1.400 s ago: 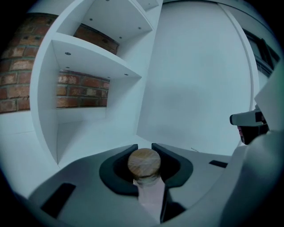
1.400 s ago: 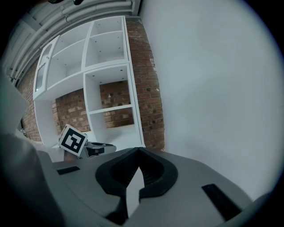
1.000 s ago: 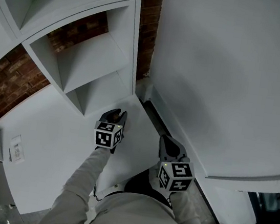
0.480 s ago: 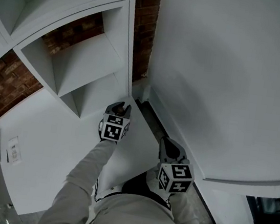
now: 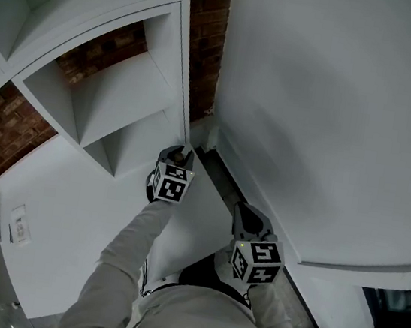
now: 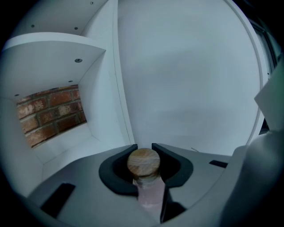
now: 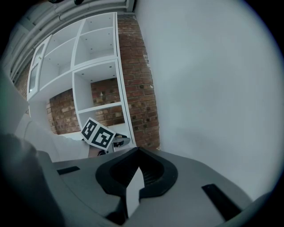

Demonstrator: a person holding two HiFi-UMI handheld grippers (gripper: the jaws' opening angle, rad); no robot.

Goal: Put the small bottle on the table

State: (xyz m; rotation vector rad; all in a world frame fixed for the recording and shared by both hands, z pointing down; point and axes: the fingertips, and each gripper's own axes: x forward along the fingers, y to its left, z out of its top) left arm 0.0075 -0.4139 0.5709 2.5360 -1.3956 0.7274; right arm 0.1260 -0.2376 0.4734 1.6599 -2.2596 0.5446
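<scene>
We see the left gripper [image 6: 144,146] clamped on the bottle [image 6: 144,163]. Its jaws stand partly apart and press on the neck just under the cork [image 6: 143,160], and the pinkish body hangs below them. The bottle is held in the air, just beside the front right edge of the shelf [image 5: 125,87], in the gap between that edge and the table [image 5: 332,124]. It touches neither. The right gripper [image 7: 138,151] hangs lower, near the table's edge. We find its jaws closed tip to tip with nothing between them. A brick wall [image 5: 211,16] shows behind the shelf.
</scene>
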